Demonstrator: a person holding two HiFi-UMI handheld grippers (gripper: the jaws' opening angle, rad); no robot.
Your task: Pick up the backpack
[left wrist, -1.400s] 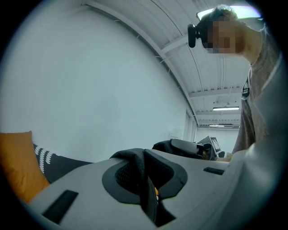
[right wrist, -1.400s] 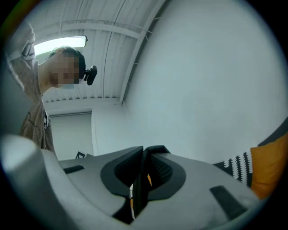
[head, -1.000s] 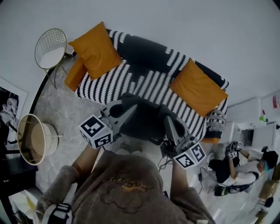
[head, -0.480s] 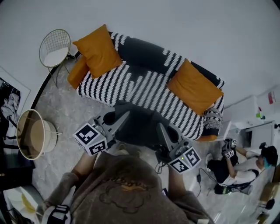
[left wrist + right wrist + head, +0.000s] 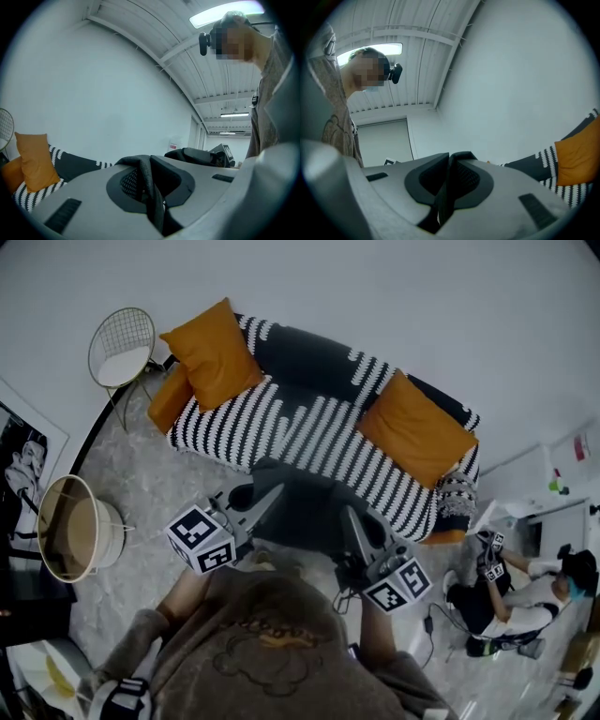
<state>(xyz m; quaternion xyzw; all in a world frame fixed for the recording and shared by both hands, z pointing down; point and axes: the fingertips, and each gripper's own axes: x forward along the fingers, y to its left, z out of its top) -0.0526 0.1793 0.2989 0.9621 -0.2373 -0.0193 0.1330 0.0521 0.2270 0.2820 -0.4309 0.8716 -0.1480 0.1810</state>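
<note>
In the head view the dark backpack (image 5: 305,507) hangs in front of the person, held between both grippers off the front edge of the striped sofa (image 5: 291,423). My left gripper (image 5: 275,493) is shut on a dark fabric strap of the backpack (image 5: 149,187), which stands pinched between its jaws. My right gripper (image 5: 350,514) is shut on a thin dark strap (image 5: 445,187) of the same backpack. Both grippers point roughly level, towards the sofa. The bottom of the backpack is hidden behind the person's chest.
The sofa carries two orange cushions (image 5: 214,352) (image 5: 415,430). A white wire chair (image 5: 122,345) stands at its left end and a round basket (image 5: 70,538) lies on the floor at the left. Another person (image 5: 511,592) sits on the floor at the right, beside white furniture (image 5: 525,512).
Both grippers and the backpack have drawn back from the sofa seat towards the person. The jaws have stayed shut on the straps.
</note>
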